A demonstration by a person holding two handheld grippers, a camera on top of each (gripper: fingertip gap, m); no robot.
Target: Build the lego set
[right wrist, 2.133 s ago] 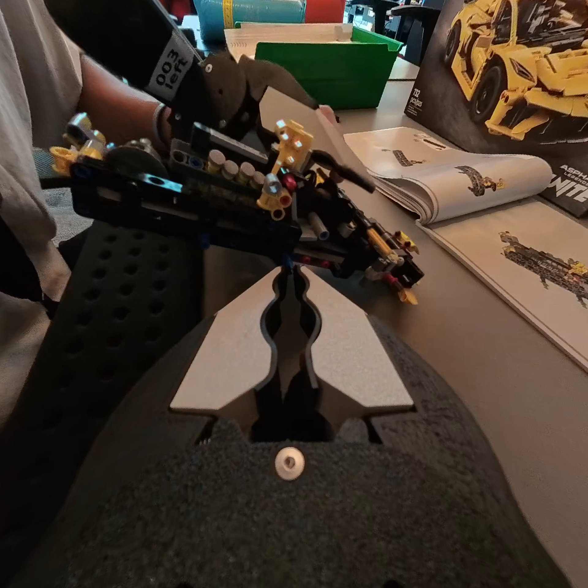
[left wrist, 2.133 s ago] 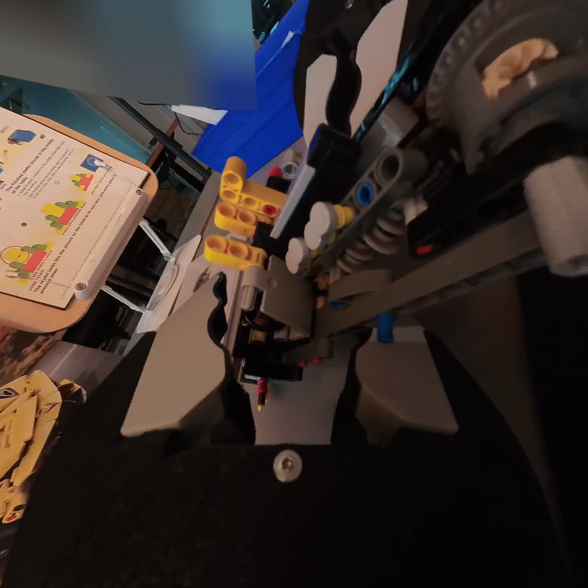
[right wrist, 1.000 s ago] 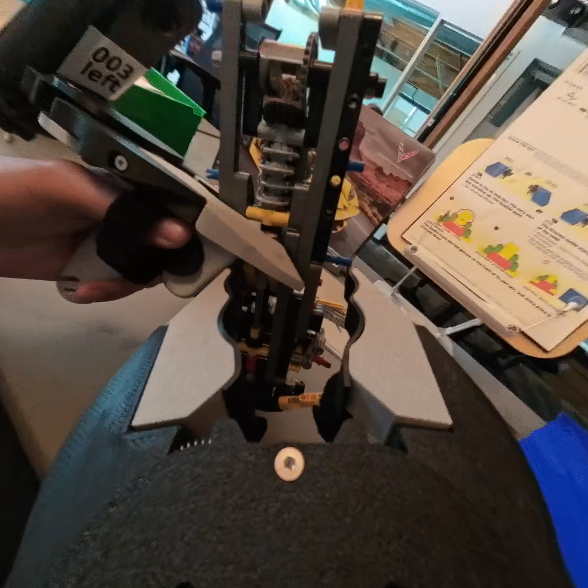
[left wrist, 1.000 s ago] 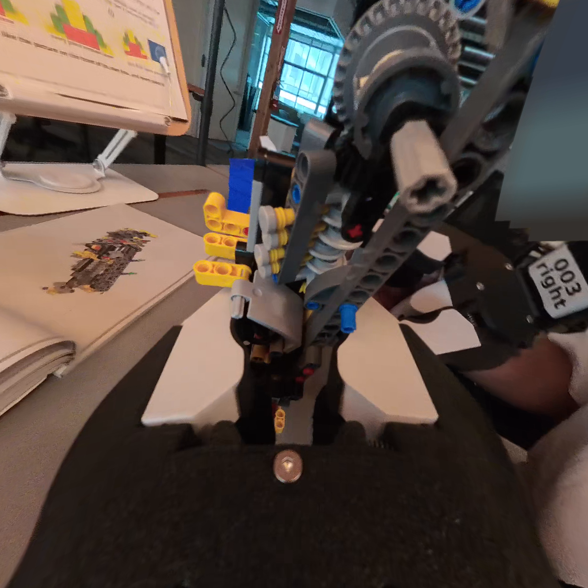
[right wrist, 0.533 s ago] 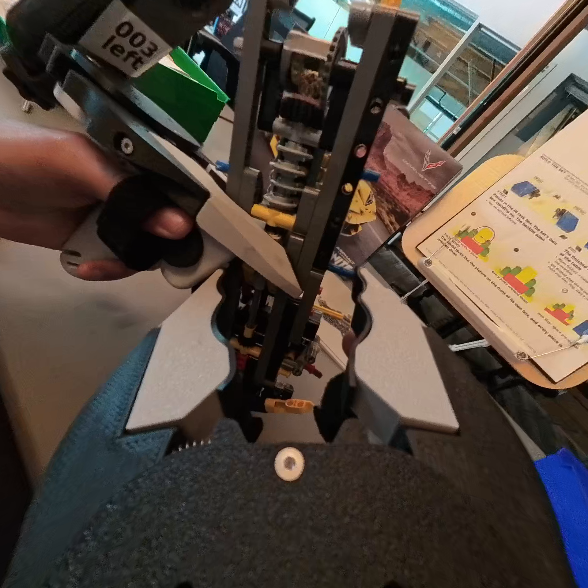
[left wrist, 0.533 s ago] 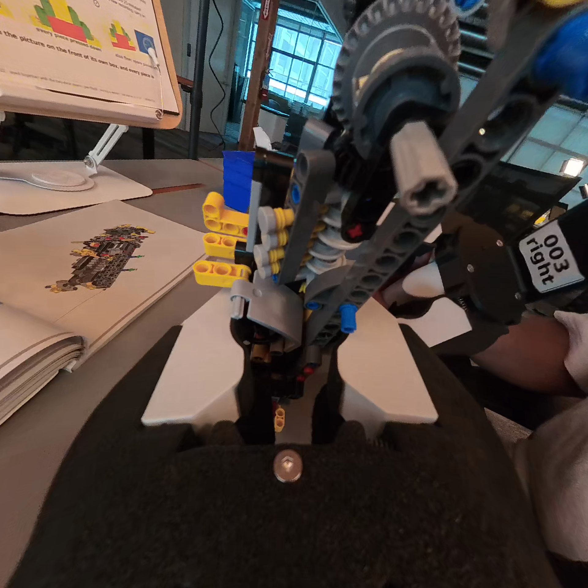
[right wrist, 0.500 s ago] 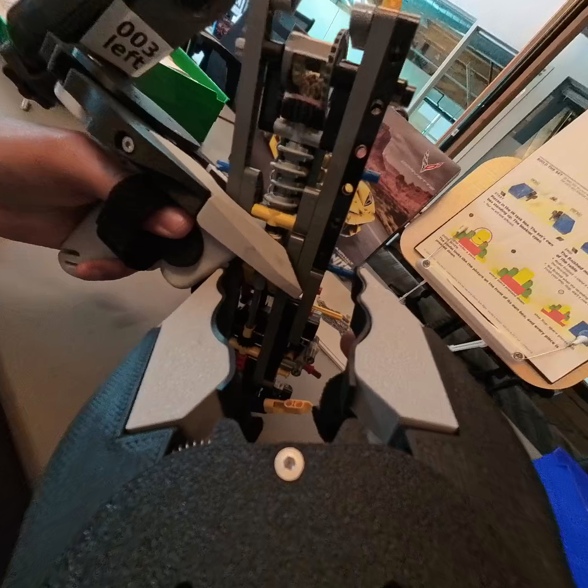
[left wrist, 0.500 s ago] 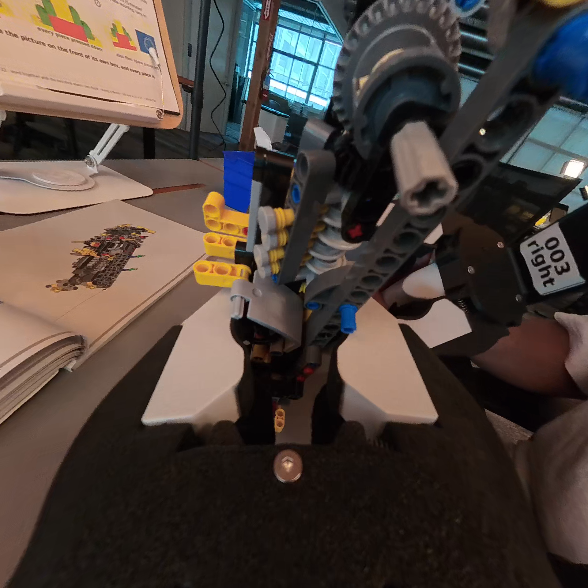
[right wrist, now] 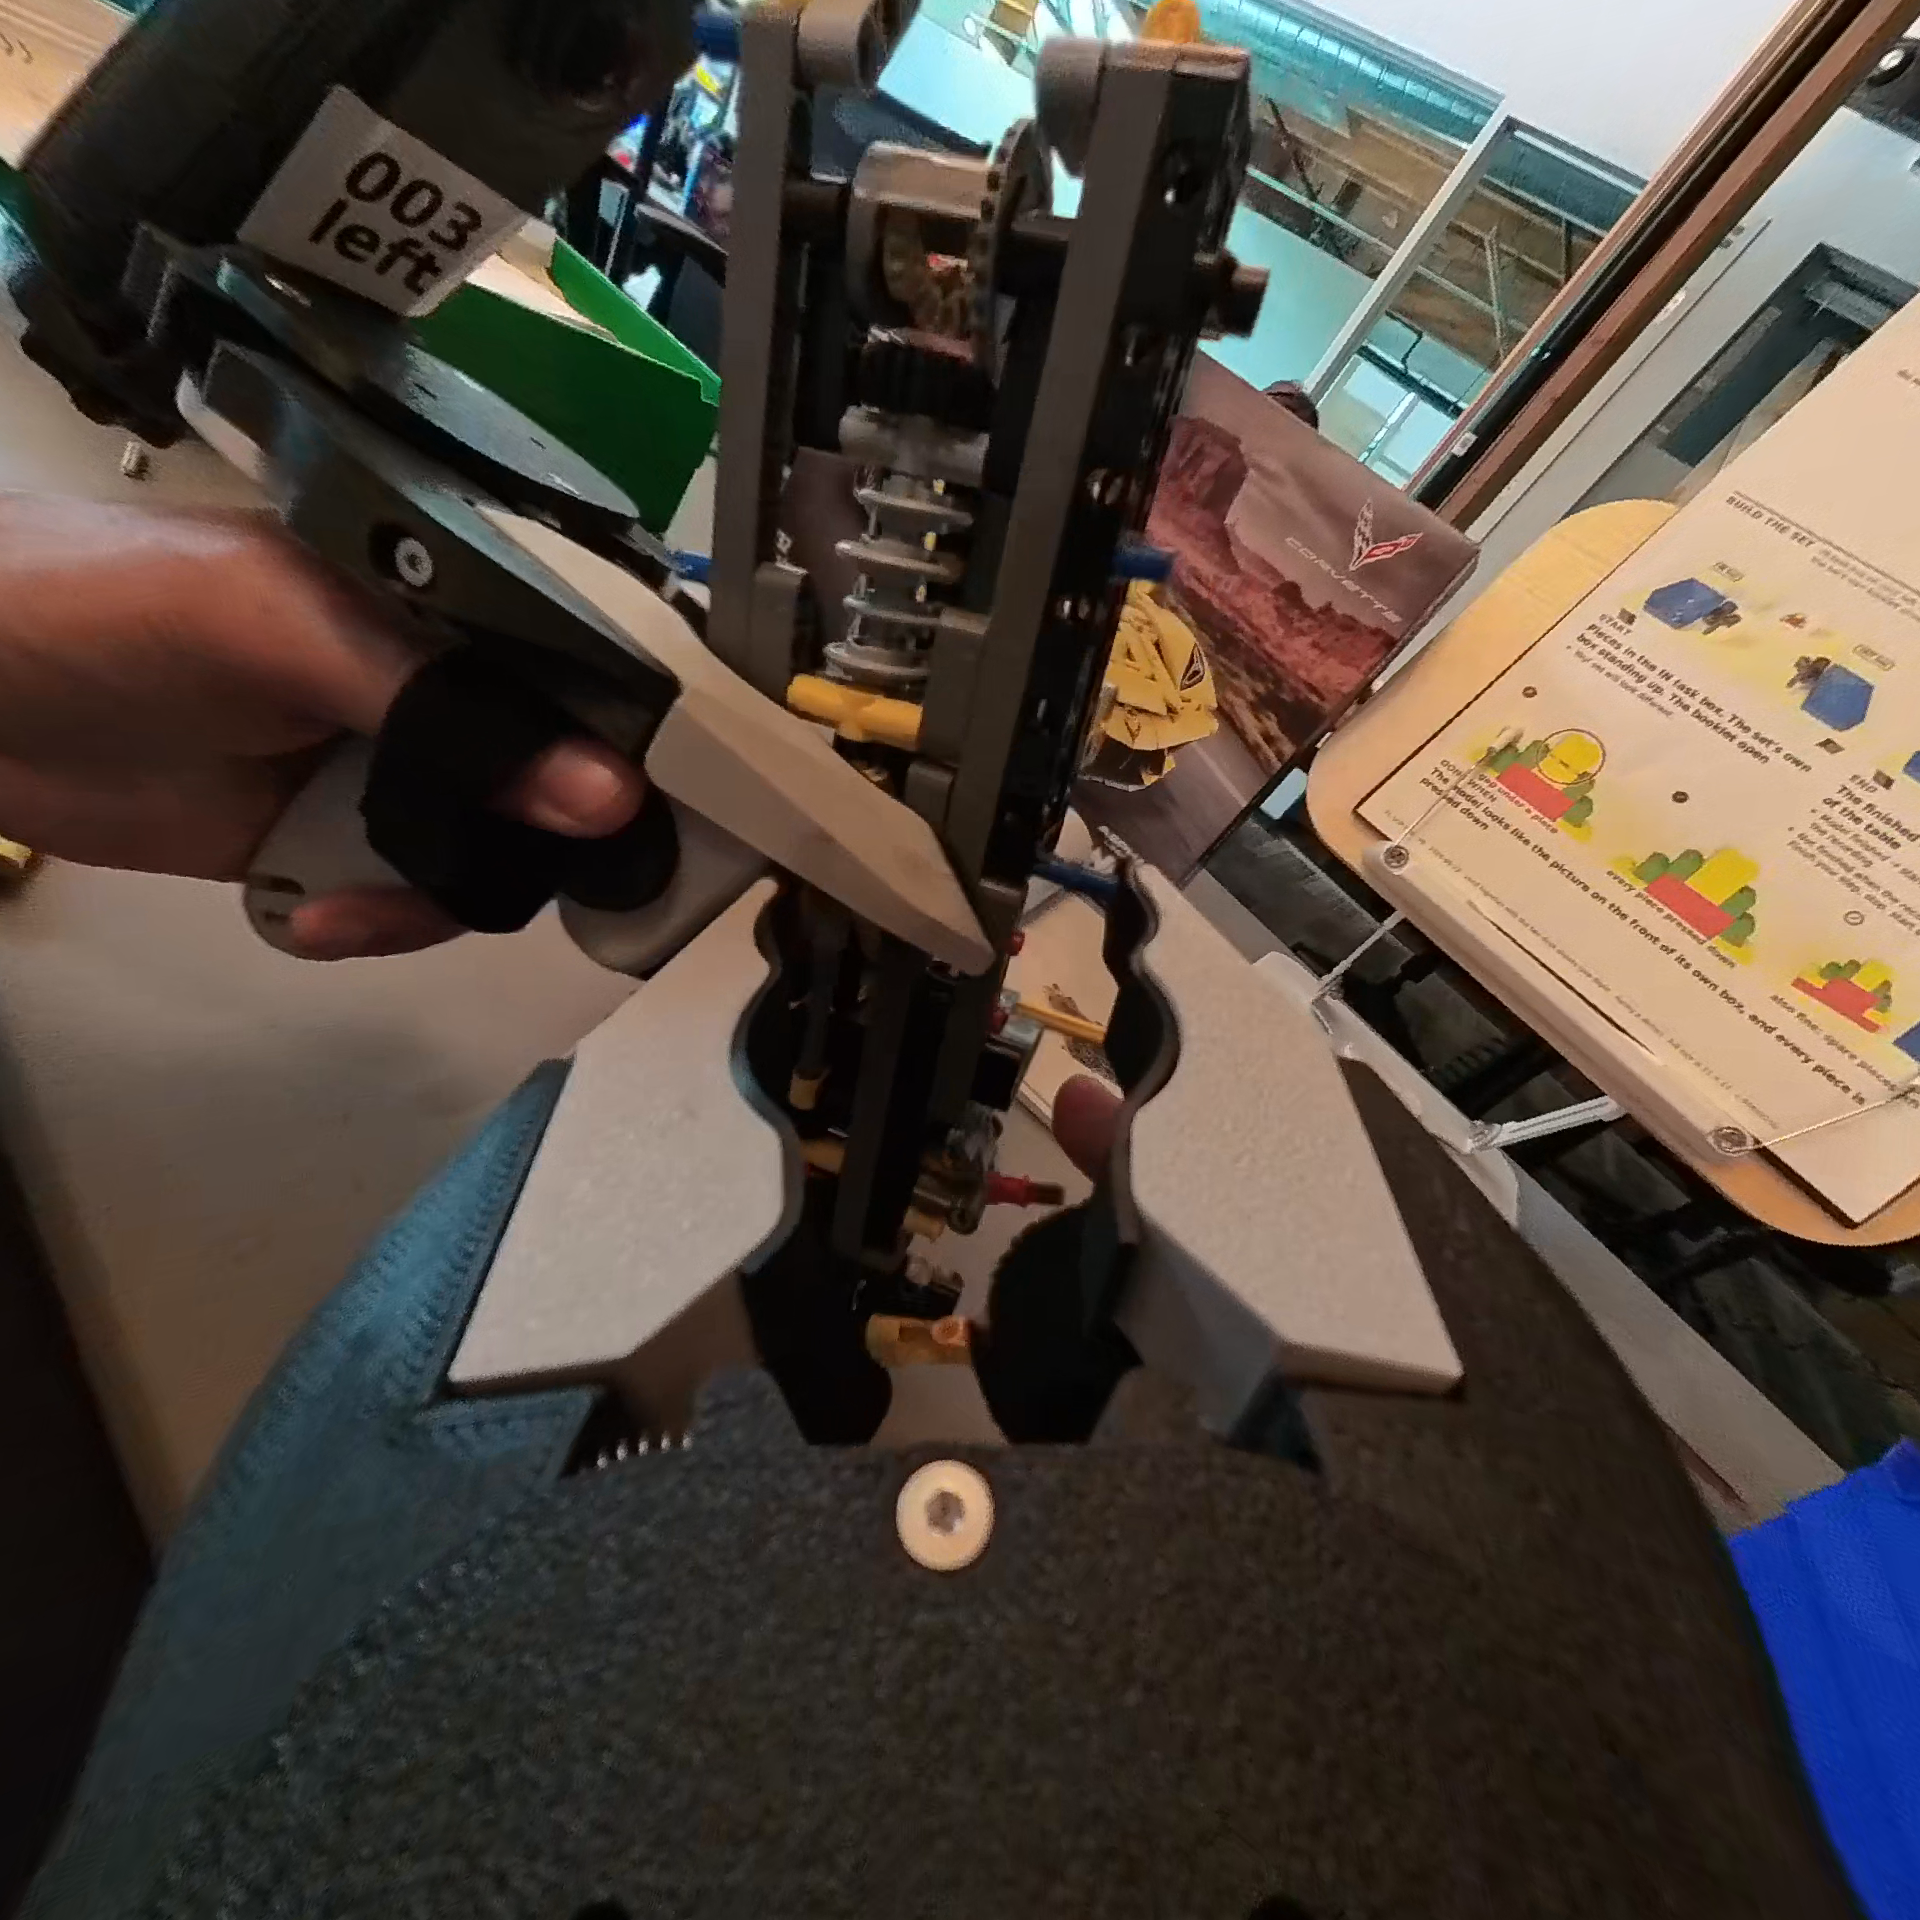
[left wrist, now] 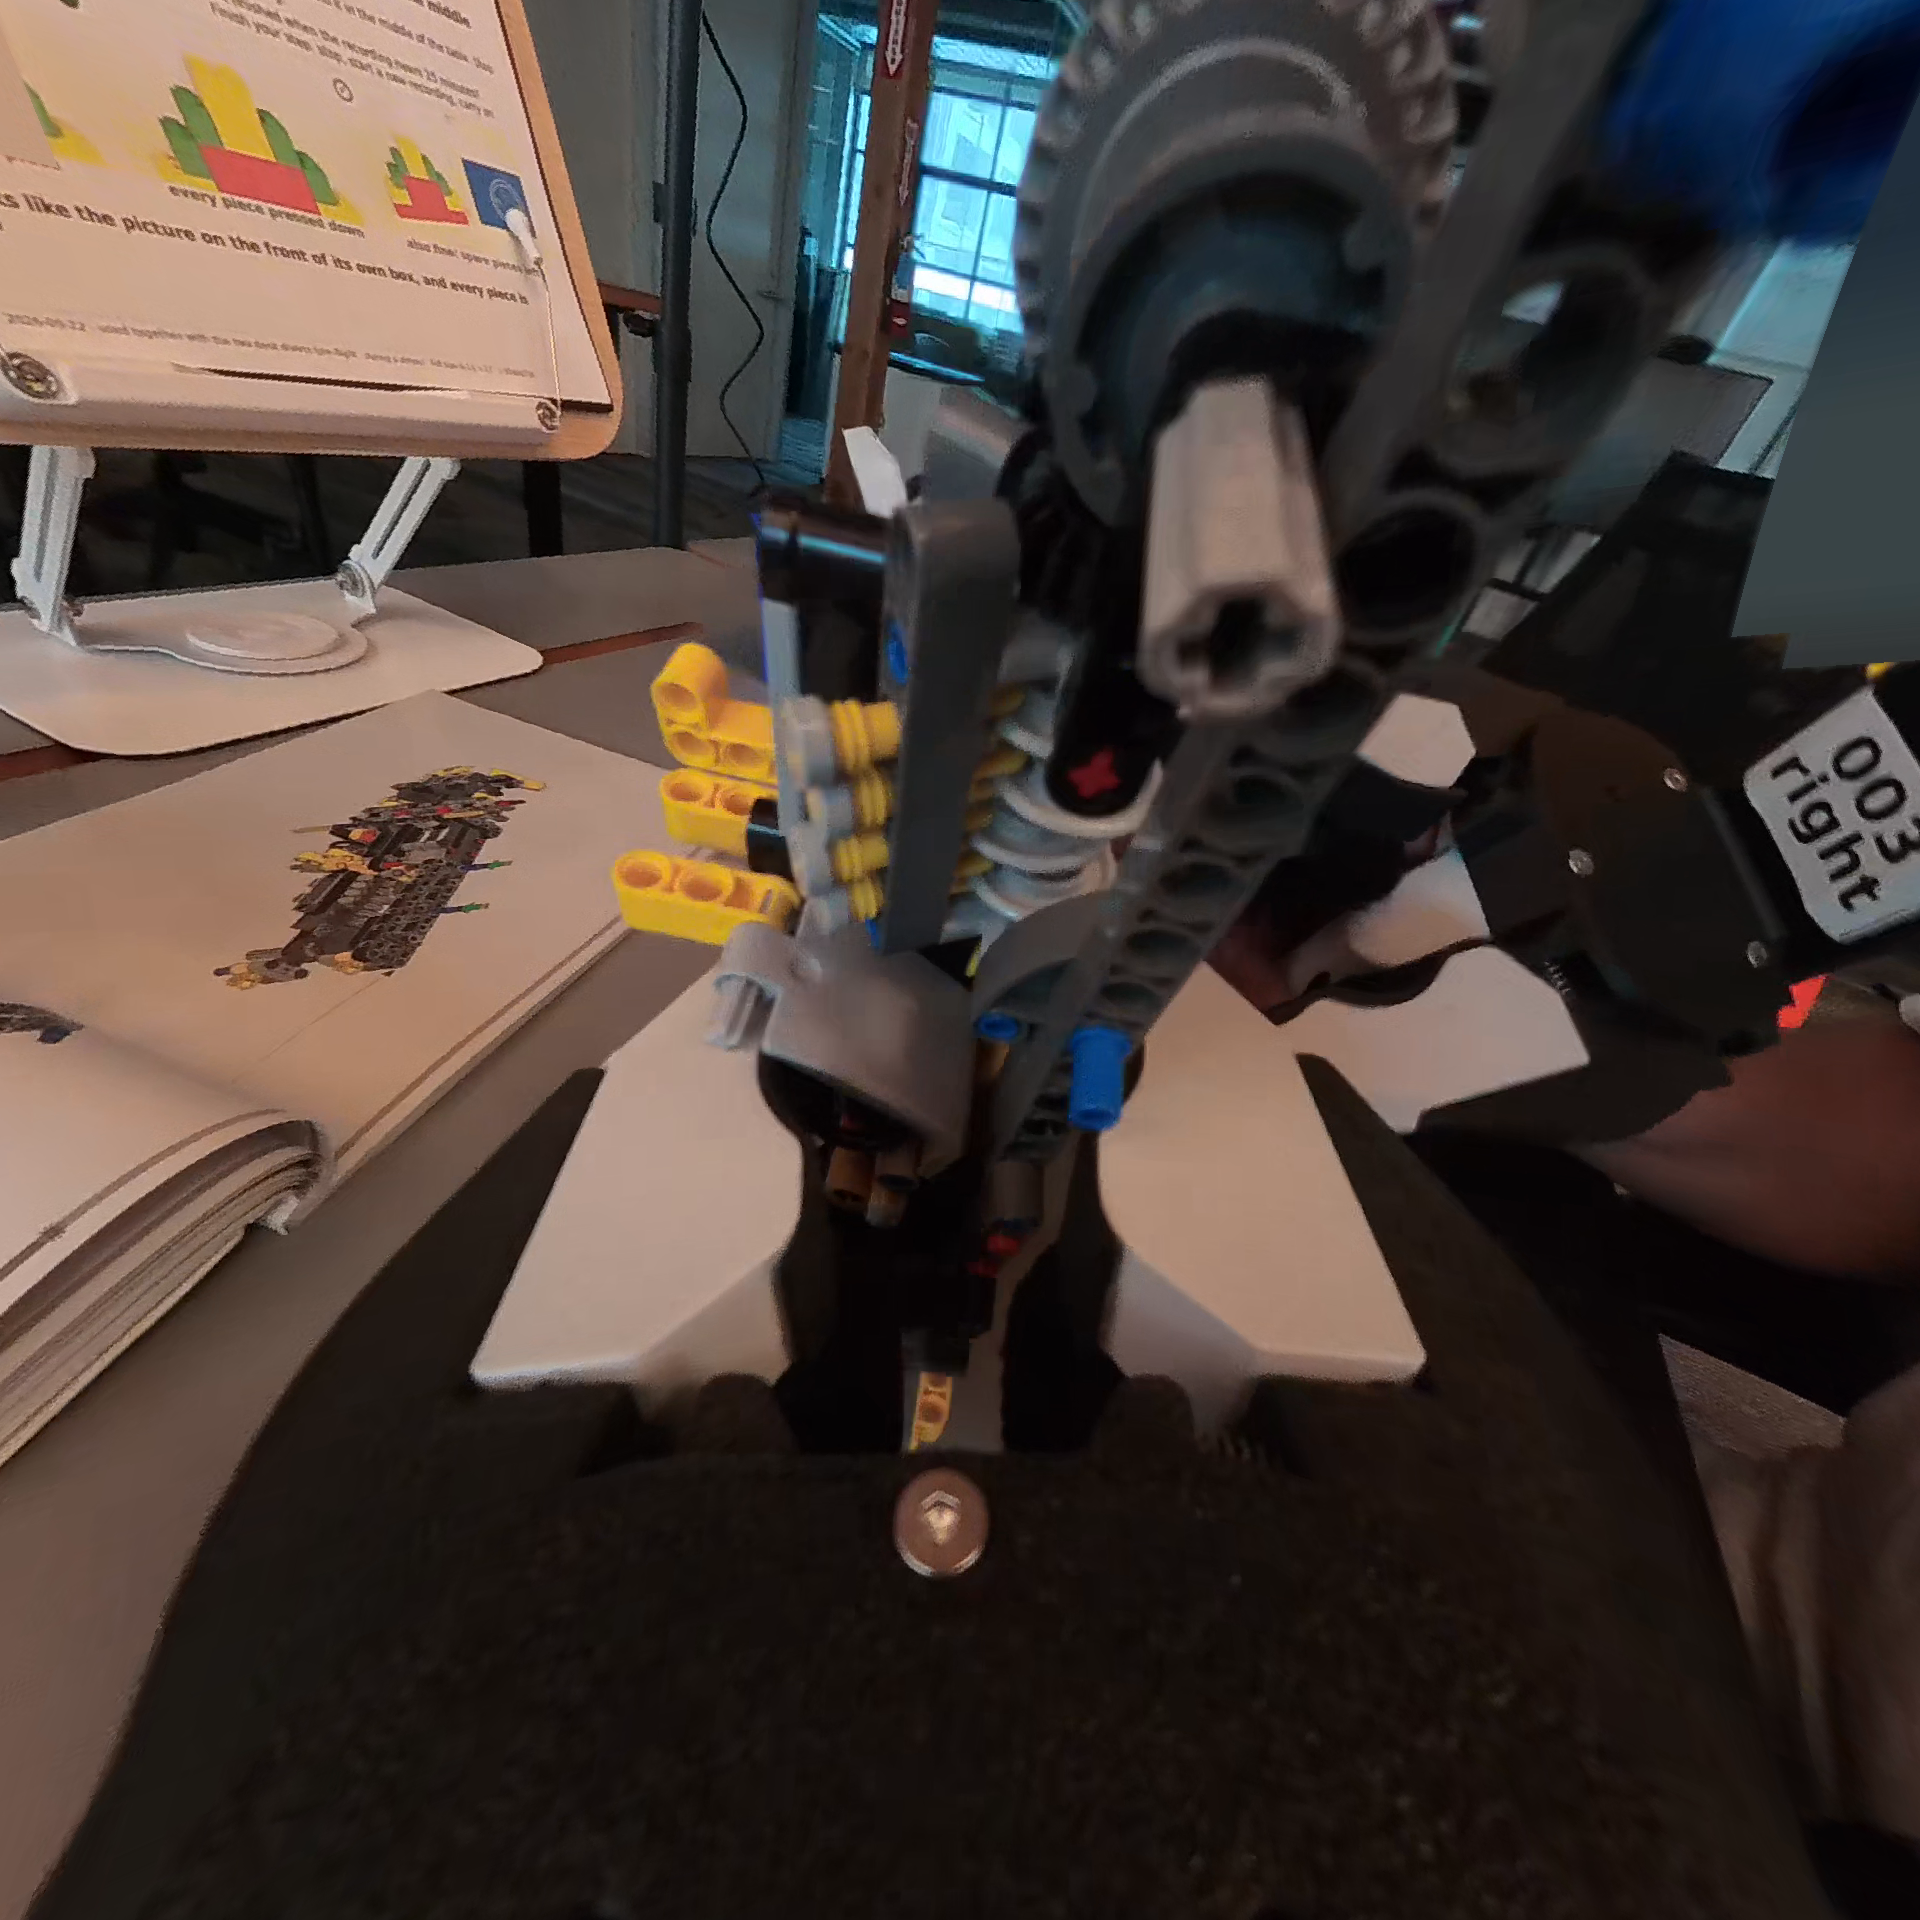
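Lego chassis [left wrist: 966, 831], a long half-built frame of dark grey perforated plastic beams, stands upright above the grey tabletop [right wrist: 239, 1049], held between the two tools. Its top carries a toothed grey gear wheel [left wrist: 1226, 197] with a pale ridged axle stub [left wrist: 1231, 551] poking toward the left wrist camera; a coiled grey spring [right wrist: 894, 582] runs down its middle, and stubby yellow angled connectors [left wrist: 707, 800] with round holes jut from one side, with small blue pins [left wrist: 1091, 1070] lower down.

The left gripper [left wrist: 940, 1174], with smooth pale wedge fingers on a fuzzy black body, is clamped on the chassis's lower part. In the right wrist view its flat grey finger [right wrist: 821, 821] presses the frame's side, a person's hand [right wrist: 208, 717] wrapped round its handle.

The right gripper [right wrist: 940, 1122] has its wavy-edged fingers spread apart, straddling the bottom end of the chassis; the right finger stands clear of it, and whether the left one touches I cannot tell.

An open instruction booklet [left wrist: 312, 914] with matte pages lies by the left edge of the tabletop, near a wooden board [left wrist: 312, 208] on a white stand. A green plastic bin [right wrist: 582, 384] and a glossy printed box [right wrist: 1278, 592] sit farther back.
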